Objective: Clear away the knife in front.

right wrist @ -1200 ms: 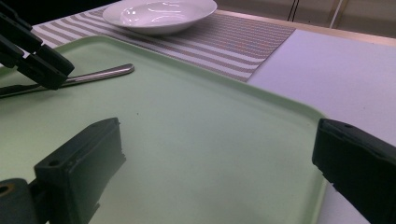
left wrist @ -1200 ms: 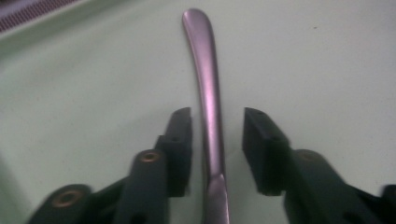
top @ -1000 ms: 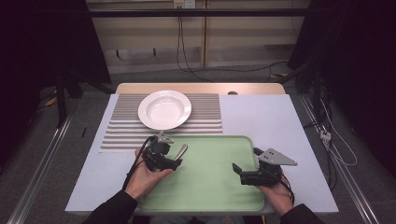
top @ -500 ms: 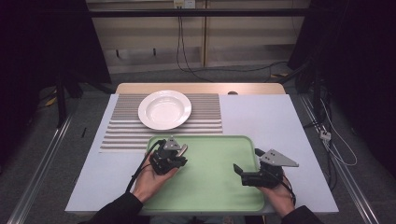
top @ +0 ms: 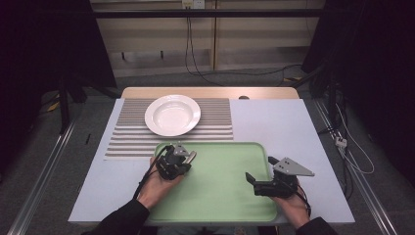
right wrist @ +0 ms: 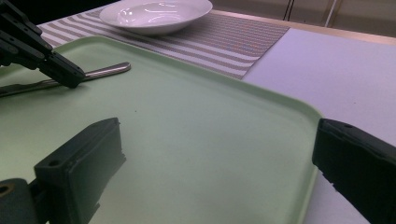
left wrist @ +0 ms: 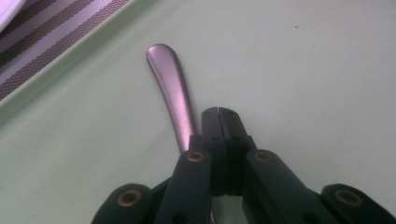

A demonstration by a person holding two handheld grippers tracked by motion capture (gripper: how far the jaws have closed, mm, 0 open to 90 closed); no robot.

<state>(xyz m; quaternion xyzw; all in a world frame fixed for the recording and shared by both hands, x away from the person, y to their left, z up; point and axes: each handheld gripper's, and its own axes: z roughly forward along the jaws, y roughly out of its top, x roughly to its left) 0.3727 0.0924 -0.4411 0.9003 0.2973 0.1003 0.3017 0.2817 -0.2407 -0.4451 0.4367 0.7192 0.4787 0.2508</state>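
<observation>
A metal utensil handle lies flat on the pale green tray near its far left corner. My left gripper rests on it with both jaws pressed together; the handle runs just left of the tips and slips under the left jaw, not between the pads. The right gripper view shows that gripper touching the handle. My right gripper hovers over the tray's right part, jaws wide apart with nothing between them. The utensil's other end is hidden.
A white plate sits on a striped placemat just beyond the tray. The tray's raised rim runs between the grippers and the mat. Bare white tabletop lies to the right.
My left hand has shifted a little to the right, onto the tray's near-left corner by the utensil, and its jaws have come together. The right gripper has stayed put.
</observation>
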